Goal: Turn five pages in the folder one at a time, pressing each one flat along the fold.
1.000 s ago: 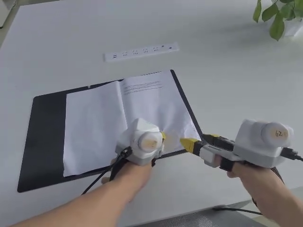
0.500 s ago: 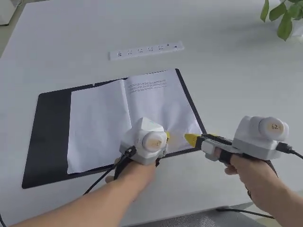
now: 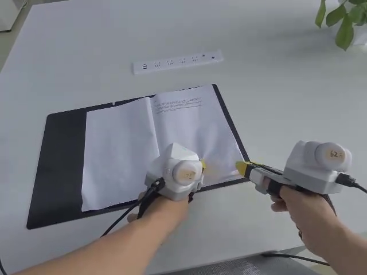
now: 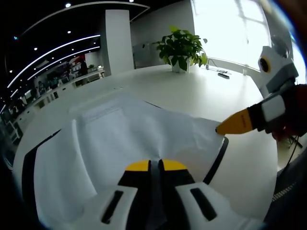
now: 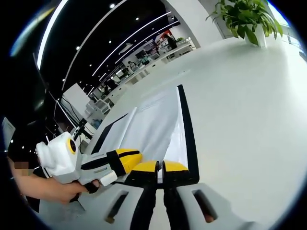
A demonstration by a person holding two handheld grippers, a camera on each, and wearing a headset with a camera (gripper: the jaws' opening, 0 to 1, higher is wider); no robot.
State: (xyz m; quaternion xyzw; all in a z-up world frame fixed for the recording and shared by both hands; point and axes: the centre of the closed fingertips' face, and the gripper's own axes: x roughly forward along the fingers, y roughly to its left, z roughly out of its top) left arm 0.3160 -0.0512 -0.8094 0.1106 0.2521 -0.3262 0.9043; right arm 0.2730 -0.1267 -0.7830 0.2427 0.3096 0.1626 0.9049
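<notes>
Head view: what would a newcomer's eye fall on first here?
An open black folder with white pages lies mid-table. The left gripper, jaws together, sits over the right page's near edge, while the right gripper, also shut, points at that page's lower right corner. A white power strip lies beyond, and a plant stands at the far right.

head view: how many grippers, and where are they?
2. The left gripper sits low on the right-hand page of the folder. The right gripper comes in from the right, its tip at that page's lower right corner.
</notes>
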